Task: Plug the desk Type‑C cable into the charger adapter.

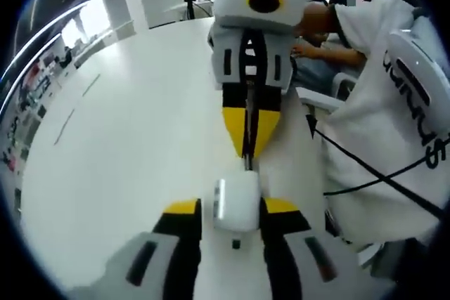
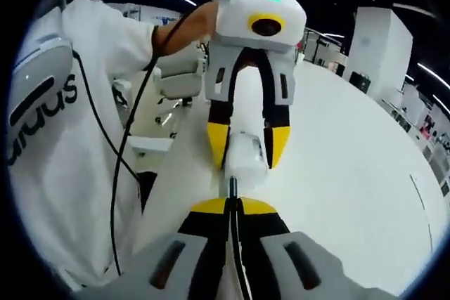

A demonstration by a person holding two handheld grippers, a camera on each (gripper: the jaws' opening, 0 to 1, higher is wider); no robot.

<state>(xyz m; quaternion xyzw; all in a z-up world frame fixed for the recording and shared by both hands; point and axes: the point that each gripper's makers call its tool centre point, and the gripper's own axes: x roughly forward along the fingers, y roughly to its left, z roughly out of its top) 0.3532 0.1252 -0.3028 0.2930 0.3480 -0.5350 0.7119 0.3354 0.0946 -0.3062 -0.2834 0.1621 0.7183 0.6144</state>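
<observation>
Honestly, the risk is a skewed push. The left claw pinches the white charger adapter, and the right claw is pressed together on the Type-C cable, whose plug tip sits right at the adapter's face. Any tilt between the hands could jam or bend that plug, or twist the adapter in its grip. Both meet above the bare white worktop, with open room around; its edge runs beside the person's white sleeve.
</observation>
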